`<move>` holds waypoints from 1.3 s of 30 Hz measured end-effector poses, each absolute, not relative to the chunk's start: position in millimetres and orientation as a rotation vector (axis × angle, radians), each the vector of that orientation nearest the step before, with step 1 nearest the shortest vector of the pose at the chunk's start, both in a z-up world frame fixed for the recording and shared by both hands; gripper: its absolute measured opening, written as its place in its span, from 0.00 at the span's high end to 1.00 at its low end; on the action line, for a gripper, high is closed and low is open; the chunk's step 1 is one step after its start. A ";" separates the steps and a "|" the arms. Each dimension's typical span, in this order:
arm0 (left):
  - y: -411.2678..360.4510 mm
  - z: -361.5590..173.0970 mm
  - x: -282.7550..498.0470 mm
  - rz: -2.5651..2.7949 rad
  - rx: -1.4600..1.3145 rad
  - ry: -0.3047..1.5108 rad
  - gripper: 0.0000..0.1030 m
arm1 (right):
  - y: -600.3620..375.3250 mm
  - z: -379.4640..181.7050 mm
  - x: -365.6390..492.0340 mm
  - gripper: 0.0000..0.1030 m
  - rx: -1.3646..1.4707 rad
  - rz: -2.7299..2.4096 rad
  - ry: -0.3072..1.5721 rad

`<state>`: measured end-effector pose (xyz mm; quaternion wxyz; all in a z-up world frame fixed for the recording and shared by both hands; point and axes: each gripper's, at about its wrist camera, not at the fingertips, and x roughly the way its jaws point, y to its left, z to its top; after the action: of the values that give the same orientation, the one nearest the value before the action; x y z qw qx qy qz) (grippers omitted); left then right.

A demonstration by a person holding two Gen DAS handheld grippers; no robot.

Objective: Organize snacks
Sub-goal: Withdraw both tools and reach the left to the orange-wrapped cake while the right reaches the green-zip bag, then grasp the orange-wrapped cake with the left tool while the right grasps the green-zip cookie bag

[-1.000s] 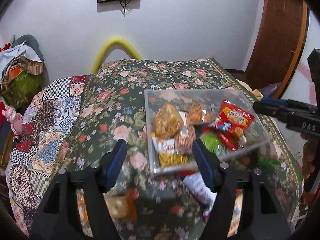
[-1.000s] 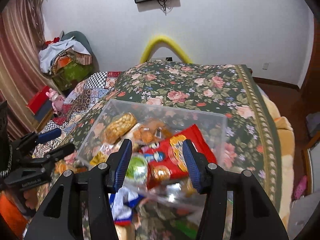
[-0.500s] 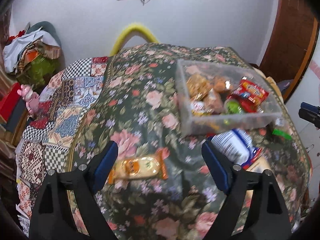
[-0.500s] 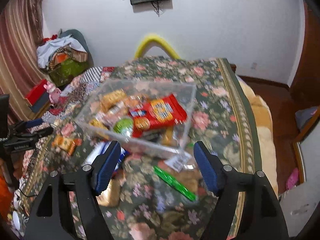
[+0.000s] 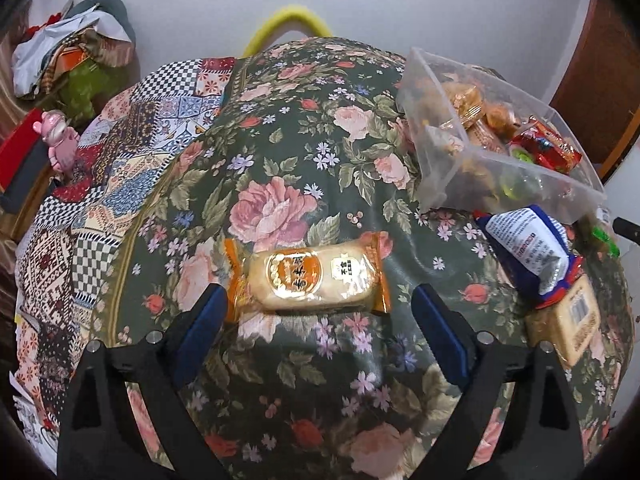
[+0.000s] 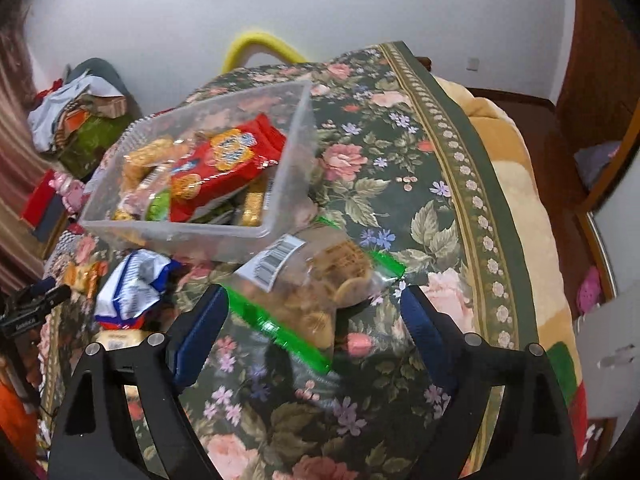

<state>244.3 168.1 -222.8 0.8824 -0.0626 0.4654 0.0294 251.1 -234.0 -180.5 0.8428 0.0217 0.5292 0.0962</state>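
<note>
Left wrist view: my left gripper (image 5: 318, 312) has its fingers spreading wide, nothing between them. The orange-wrapped cake (image 5: 310, 276) lies on the floral bedspread (image 5: 280, 184) at twelve o'clock, just ahead of the tips, its long axis running straight across the gap. The clear bin (image 5: 440, 168) of snacks sits at two o'clock.

Right wrist view: my right gripper (image 6: 314, 306) is also opening, empty. The green-zip cookie bag (image 6: 320, 280) lies at twelve o'clock, its length slanting from ten towards four, partly under the bin (image 6: 288, 172).
</note>
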 end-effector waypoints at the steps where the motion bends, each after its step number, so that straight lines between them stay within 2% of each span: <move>1: 168.5 -224.3 245.9 0.060 -0.130 0.959 0.09 | -234.1 -181.9 253.0 0.16 0.046 0.199 1.118; 8: 171.3 -236.4 262.6 0.071 -0.108 0.956 0.08 | -230.4 -199.1 268.0 0.16 0.110 0.174 1.125; 13: 177.1 -247.3 271.0 0.079 -0.121 0.970 0.05 | -231.6 -202.7 269.1 0.11 0.123 0.155 1.108; 21: 171.3 -260.0 277.0 0.074 -0.119 0.990 0.03 | -240.5 -209.3 269.7 0.12 0.144 0.151 1.108; 25: 164.3 -258.2 275.1 0.070 -0.086 0.986 0.18 | -238.1 -211.6 264.9 0.15 0.100 0.165 1.112; 27: 164.4 -254.0 273.2 0.066 -0.094 0.985 0.22 | -235.8 -211.9 262.6 0.16 0.074 0.168 1.116; 35: 149.4 -219.7 253.8 0.029 -0.097 0.930 0.24 | -239.5 -208.2 250.5 0.26 0.064 0.199 1.131; 37: 142.1 -208.2 248.0 0.011 -0.091 0.913 0.24 | -237.2 -204.7 243.4 0.33 0.038 0.215 1.126; 39: 134.1 -197.0 241.3 -0.008 -0.082 0.896 0.24 | -235.0 -200.9 235.8 0.37 0.010 0.220 1.117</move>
<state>241.3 134.1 -197.0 0.9006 -0.0395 0.4328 -0.0038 235.8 -235.0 -200.9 0.8424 0.0048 0.5287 0.1041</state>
